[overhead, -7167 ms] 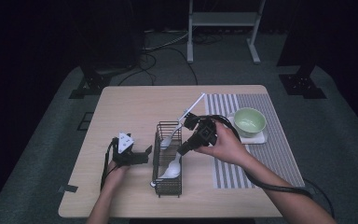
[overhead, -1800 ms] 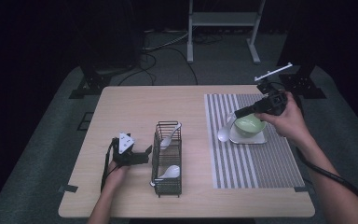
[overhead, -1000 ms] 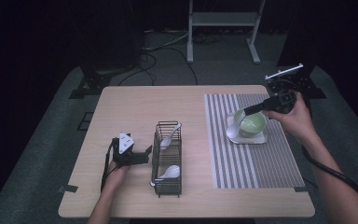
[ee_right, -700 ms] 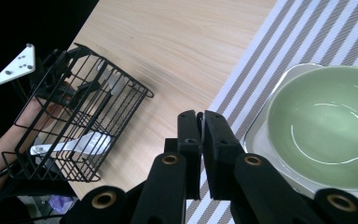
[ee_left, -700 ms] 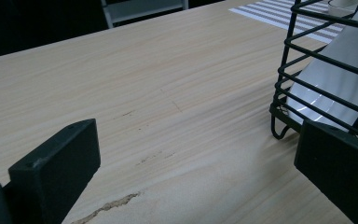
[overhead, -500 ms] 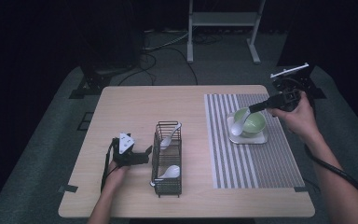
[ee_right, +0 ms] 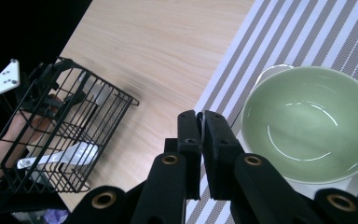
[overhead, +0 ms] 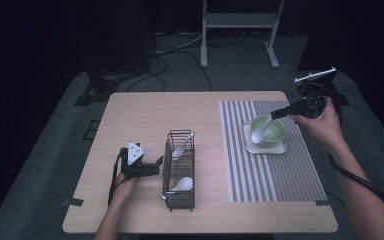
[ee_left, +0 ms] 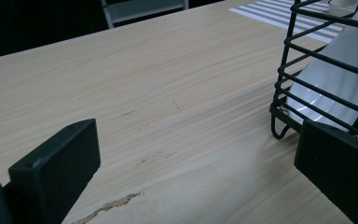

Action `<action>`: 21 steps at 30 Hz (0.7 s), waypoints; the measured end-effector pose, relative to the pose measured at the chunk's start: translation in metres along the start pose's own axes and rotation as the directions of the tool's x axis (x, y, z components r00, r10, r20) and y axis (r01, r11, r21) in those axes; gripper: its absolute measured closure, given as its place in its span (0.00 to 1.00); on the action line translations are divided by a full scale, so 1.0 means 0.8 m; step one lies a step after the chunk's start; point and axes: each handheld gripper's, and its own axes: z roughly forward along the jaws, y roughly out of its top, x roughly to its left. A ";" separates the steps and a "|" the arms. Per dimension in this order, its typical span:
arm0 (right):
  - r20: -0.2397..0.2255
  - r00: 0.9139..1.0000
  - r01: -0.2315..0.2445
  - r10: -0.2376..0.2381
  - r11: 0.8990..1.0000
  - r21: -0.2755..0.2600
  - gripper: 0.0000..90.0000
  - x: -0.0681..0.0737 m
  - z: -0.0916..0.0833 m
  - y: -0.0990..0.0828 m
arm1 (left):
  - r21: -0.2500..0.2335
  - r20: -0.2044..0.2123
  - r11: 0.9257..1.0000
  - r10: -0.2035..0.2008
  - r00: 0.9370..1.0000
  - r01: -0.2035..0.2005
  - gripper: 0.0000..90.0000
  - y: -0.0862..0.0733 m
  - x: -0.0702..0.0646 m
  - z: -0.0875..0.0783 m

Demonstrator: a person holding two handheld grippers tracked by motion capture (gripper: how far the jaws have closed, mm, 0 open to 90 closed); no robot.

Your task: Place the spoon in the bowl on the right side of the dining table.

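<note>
My right gripper [overhead: 276, 114] hangs over the right side of the table, shut on the handle of a white spoon [overhead: 258, 135]. The spoon slants down and its head lies at the left inside of the green bowl [overhead: 272, 131]. In the right gripper view the jaws of the right gripper [ee_right: 201, 117] are pressed together beside the green bowl [ee_right: 310, 122], with only a thin pale sliver between them. My left gripper [overhead: 156, 167] rests on the table, open, its jaws flanking the near left corner of the black wire basket [overhead: 180, 197]. The left gripper [ee_left: 196, 158] holds nothing.
The wire basket [ee_left: 307, 56] holds two more white spoons [overhead: 182, 185], one of them leaning on the far end. The bowl stands on a white square plate [overhead: 280, 149] on a striped placemat [overhead: 275, 175]. Bare wood lies between basket and mat.
My right gripper took a spoon from the basket and carried it to the green bowl. Lately the hand drew back to the right and the spoon's head settled in the bowl. The left gripper stayed put.
</note>
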 end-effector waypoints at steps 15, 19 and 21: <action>0.006 0.999 -0.053 0.053 0.998 -0.035 0.95 -0.022 -0.008 -0.001 | 0.001 -0.003 1.000 0.010 1.000 -0.010 0.00 0.000 -0.001 0.000; 0.009 0.998 -0.070 0.070 0.996 -0.049 0.95 -0.029 -0.011 0.000 | 0.001 -0.003 1.000 0.008 1.000 -0.008 0.00 0.000 -0.001 0.000; 0.011 0.997 -0.077 0.078 0.996 -0.054 0.95 -0.033 -0.011 0.000 | 0.000 -0.002 1.000 0.008 1.000 -0.008 0.00 0.000 -0.001 0.000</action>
